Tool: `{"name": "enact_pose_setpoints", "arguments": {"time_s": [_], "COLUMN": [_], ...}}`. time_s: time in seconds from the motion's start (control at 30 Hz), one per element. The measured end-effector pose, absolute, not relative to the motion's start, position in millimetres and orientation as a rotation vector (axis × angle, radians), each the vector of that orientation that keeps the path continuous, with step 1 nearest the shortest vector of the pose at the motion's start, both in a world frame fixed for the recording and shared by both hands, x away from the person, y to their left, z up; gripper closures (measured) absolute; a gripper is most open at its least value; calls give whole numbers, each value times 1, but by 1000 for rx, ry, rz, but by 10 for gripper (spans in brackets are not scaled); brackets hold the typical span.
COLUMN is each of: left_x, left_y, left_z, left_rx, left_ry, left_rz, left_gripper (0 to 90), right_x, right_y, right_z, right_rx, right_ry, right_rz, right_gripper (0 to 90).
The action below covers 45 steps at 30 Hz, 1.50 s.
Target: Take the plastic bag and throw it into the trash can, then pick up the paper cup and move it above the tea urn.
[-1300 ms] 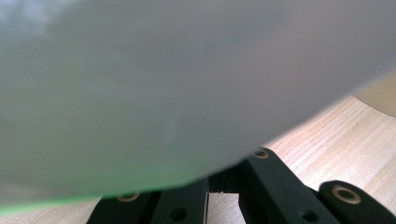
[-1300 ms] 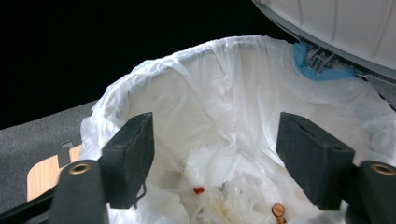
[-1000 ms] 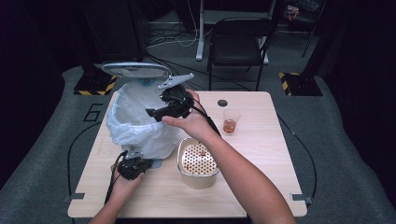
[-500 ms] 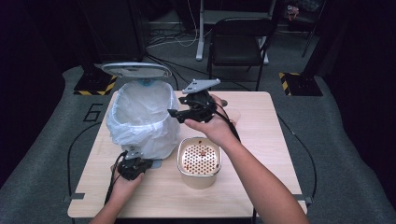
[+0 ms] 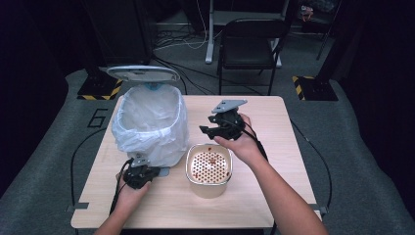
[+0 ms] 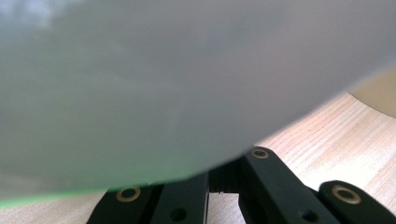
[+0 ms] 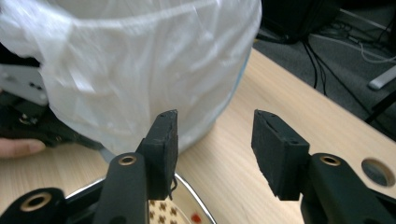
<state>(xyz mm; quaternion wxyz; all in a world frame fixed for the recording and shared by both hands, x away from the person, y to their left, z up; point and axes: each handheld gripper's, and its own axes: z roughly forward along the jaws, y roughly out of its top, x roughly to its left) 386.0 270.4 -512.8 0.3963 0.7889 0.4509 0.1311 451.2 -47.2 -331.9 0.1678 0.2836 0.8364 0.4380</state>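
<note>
Since a second ago my right gripper (image 5: 208, 131) has left the one white-lined bin (image 5: 149, 122) for the one cream perforated-lid container (image 5: 209, 169), jaws closing, nothing between. Left gripper (image 5: 147, 172) clamped shut at the bin's foot.

Dim lab: hazard-striped stand bases (image 5: 100, 91), floor cables (image 5: 172, 37), numbered mat (image 5: 99, 118).

High view looks down; both gripper views face the bin (image 5: 149, 122) closely.
</note>
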Motion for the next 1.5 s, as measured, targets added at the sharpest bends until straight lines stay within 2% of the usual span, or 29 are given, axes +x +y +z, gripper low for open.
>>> {"name": "enact_pose_setpoints", "arguments": {"time_s": [0.33,0.63,0.77,1.13,1.5], "left_x": [386,385,385,385,385], "left_y": [270,269,270,270,270], "left_z": [-513,-514,-514,-513,-513], "left_rx": [1999,1974,1978,1983,1993], "left_ry": [1144,1150,1148,1148,1145], "left_rz": [336,328,332,334,337], "left_gripper": [900,900,900,900,900], "right_x": [454,454,456,457,436], "right_y": [-67,-73,-75,-87,-108], "right_z": [-372,-393,-402,-411,-411], "right_rx": [842,863,867,879,859], "right_ry": [2421,2468,2494,2535,2539], "right_rz": [1249,1228,1209,1221,1203], "right_gripper": [611,695,696,758,821]}}
